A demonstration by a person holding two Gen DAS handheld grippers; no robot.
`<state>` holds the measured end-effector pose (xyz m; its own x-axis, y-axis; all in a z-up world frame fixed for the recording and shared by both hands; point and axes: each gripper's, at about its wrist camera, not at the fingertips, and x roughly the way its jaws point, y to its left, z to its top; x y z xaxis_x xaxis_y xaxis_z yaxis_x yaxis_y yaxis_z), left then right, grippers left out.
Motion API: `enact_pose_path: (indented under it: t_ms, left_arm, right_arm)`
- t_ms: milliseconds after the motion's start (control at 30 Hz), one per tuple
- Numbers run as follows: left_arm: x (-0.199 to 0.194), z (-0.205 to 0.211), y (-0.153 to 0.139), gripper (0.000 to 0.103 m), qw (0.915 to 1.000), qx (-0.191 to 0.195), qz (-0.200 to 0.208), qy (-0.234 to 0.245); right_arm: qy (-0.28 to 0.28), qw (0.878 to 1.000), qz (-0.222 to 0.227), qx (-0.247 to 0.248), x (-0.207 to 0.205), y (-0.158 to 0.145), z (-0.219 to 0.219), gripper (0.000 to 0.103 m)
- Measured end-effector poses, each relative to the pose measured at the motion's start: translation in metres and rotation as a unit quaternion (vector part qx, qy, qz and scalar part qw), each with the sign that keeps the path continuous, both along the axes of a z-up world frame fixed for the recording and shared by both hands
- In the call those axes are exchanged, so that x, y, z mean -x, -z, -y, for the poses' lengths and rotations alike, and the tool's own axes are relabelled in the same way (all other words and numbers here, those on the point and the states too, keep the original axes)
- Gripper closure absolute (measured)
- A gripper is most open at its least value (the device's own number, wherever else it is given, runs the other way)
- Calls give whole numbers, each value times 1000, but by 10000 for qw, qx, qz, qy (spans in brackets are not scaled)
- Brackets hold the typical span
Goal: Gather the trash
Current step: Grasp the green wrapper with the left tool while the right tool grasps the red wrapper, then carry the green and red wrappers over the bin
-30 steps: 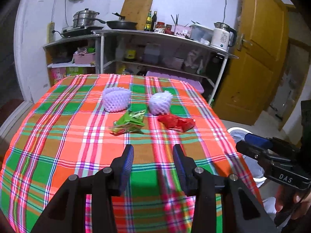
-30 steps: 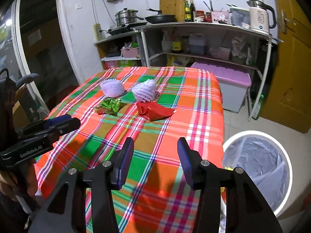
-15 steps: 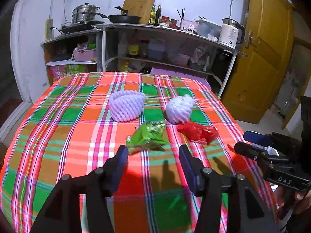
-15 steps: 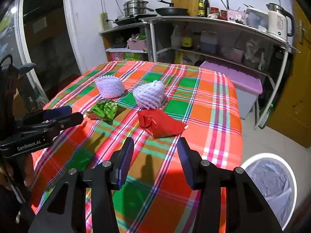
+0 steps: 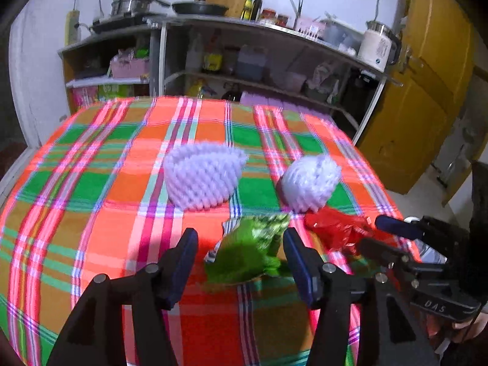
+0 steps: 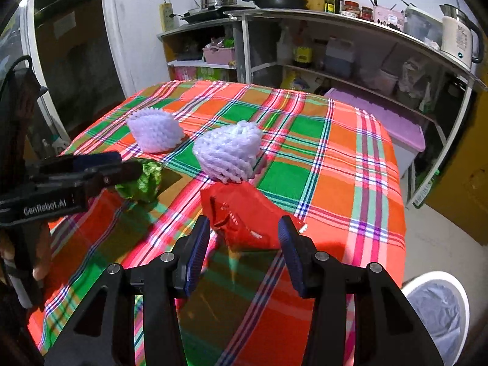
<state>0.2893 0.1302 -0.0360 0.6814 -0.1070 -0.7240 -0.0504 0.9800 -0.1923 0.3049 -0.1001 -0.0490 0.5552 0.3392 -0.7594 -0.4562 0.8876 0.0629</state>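
Left wrist view: our left gripper [image 5: 241, 259] has come forward and down over the table [image 5: 91, 213], and the green wrapper [image 5: 253, 250] that lay well ahead of the fingers a second ago now sits between them. The jaws have spread from a narrower gap to nearly their widest — neither pad presses on the wrapper yet. The right wrist view tells the same story: our right gripper [image 6: 244, 244] has closed in on the red wrapper [image 6: 244, 216], whose near edge now lies between the fingers, which stand as moderately open as before, holding nothing. Two white foam nets [image 5: 201, 177] [image 5: 308, 183] sit just beyond the fingertips, untouched. The bin [image 6: 439, 308] stands on the floor, down to the right of the right fingers. So we judge both hands are lined up to grasp — nothing is collected yet.
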Motion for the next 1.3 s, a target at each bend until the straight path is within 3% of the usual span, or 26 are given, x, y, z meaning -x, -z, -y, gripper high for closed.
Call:
enact_pose_path:
  t_ms: [200,300,467,633,1300]
  left_arm:
    - [-2,2,16,46,9996,-57,-267,-25]
    - [0,8,17,47,9992,-237,-310,-1]
    - [6,15,16,58,9985,-470,-290,12]
    - [18,19,11,65,9990,-390,-225,43]
    - [91,73,-37,66,9983,-196,308,444]
  right_arm:
    - [-126,9995,-263,103,-12,15,-11,56]
    - [-173,9995,-268,89,-10,16,-12,80]
    - [-157,9996,-190,120,-5,16,-13,86]
    - [-94,9998,-181,-16,4,9,-8,88]
    - [231,9984,72,-510,85,-30,38,90]
